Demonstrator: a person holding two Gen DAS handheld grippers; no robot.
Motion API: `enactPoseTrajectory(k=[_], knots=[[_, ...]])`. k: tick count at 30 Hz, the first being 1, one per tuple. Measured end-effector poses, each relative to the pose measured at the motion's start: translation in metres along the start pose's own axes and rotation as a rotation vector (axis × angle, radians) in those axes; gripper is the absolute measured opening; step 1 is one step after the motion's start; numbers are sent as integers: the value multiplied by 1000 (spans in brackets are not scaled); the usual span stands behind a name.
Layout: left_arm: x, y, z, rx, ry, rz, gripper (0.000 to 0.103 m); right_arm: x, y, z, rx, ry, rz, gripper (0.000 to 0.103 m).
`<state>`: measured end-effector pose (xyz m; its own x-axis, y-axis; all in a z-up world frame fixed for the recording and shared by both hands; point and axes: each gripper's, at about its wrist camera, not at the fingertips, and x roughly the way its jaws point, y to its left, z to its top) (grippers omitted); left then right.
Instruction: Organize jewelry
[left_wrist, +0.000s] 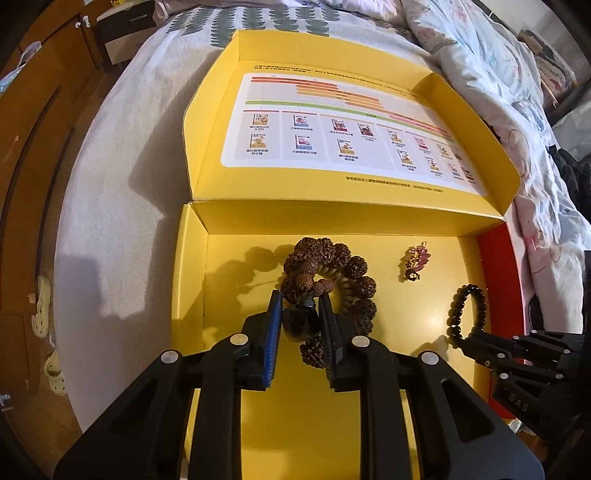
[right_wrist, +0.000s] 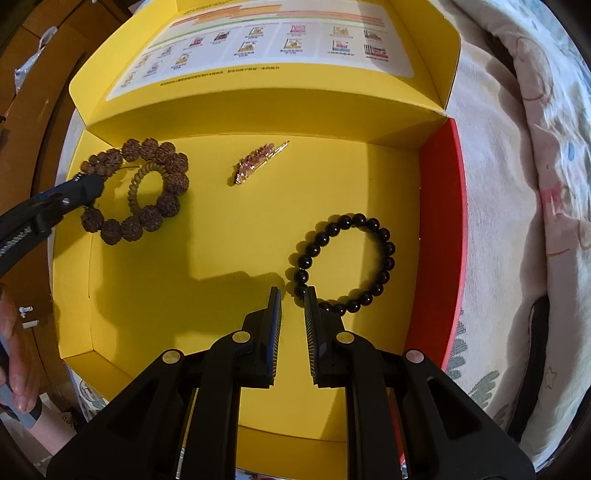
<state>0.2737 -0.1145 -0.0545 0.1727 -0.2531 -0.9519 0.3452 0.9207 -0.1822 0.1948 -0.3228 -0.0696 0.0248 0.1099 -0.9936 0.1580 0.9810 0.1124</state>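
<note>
The left tool (left_wrist: 300, 314) is pinching the brown seed bracelet's (left_wrist: 332, 273) dark bead by the box's (left_wrist: 192, 280) left wall, probably to lift it, while the right tool (right_wrist: 292, 295), nearly pressed together, is holding nothing beside the black bead bracelet (right_wrist: 347, 262).

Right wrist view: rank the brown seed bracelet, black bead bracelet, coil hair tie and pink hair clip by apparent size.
1. Brown seed bracelet and black bead bracelet: look alike, and the black one sits nearer the camera.
2. Coil hair tie.
3. Pink hair clip.

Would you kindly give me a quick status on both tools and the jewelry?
Left tool shut on brown bead bracelet. Right tool shut, empty, beside black bead bracelet. Pink hair clip lies clear in yellow box.
</note>
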Motion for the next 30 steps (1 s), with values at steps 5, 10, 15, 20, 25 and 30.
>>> enactPoseTrajectory(k=[5,10,15,20,25,30], knots=[[-18,0,-4,1,-25,-32,20,11,14,-2,-32,7,-25,17],[-34,-9,-6,18,-54,-56,20,23,19,-4,-48,9,-77,18],[-41,-18,-6,34,-68,-68,20,30,20,0,-50,5,-84,20],[-47,-23,-9,42,-80,-78,20,43,21,2,-54,23,-88,22],[-52,-24,-11,43,-88,-82,20,46,26,1,-67,19,-116,24],[-55,-27,-12,44,-91,-89,20,50,37,1,-61,26,-155,15]])
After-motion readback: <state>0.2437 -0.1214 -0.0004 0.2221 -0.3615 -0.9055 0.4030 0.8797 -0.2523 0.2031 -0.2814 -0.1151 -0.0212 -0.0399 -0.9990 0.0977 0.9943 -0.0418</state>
